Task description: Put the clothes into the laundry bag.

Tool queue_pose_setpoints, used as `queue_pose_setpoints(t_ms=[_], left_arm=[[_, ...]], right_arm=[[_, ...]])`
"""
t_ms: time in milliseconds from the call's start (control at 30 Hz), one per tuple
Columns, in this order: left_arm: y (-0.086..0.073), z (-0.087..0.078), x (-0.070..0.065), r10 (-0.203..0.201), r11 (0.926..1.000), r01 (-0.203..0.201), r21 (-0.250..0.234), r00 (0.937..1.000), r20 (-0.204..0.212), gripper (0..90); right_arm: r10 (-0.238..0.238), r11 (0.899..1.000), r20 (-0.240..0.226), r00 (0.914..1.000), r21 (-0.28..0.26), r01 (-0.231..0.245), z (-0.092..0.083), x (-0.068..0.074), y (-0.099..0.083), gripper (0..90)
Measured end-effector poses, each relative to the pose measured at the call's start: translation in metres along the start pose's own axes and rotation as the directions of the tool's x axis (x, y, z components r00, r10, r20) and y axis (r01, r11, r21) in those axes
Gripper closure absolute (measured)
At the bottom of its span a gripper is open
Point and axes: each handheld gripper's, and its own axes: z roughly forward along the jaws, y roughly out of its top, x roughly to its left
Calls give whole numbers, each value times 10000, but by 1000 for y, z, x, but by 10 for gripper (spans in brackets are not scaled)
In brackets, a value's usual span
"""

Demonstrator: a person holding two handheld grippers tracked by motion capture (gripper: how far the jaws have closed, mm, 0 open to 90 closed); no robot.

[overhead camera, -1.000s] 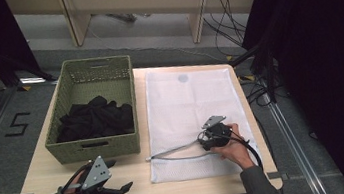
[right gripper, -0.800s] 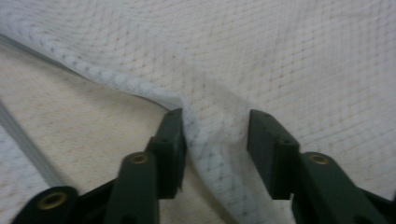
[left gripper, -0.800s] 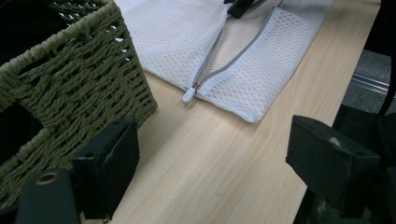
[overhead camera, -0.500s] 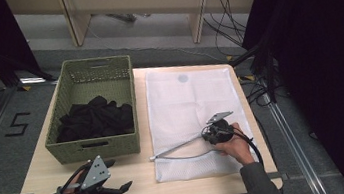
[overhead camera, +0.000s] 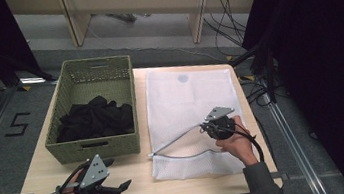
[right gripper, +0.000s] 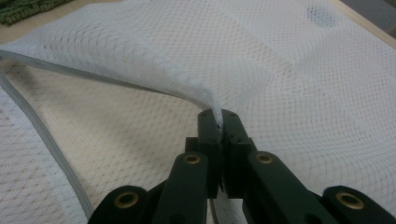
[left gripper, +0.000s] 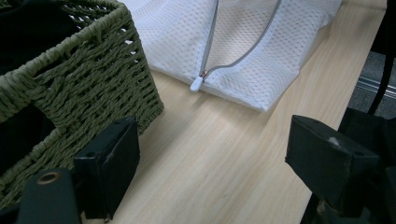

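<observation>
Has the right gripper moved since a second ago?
Yes. The right gripper, its jaws just closed on the mesh bag's upper zipper edge, has lifted that edge off the table, toward the bag's far end.

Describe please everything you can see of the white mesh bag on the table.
The white mesh bag lies flat on the wooden table, right of the green woven basket. It looks like fine net fabric, with a grey zipper that stands open along the near edge and a white pull at its end. The right tongs are shut on the upper layer beside the zipper and lift it, so the mouth gapes.
</observation>
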Motion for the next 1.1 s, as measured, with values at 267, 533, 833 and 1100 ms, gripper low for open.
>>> queue_pose_setpoints(t_ms=[267,533,833,1100], left_arm=[[10,-7,14,-76,9994,60,-340,9987,-496,167],[44,-26,61,-619,9914,451,-1232,9888,-1359,155],[85,-25,145,-571,9978,624,224,9810,-1853,156],[80,21,190,-968,9803,1202,1568,9840,-1495,162]], right_arm=[[13,9978,175,9998,-659,-1,-10,-3,7,893],[34,9959,232,9997,-907,-13,-15,-4,10,892],[88,9954,163,9998,-957,-72,-14,-5,8,889],[227,9946,332,9992,-1025,-192,-14,-8,5,885]])
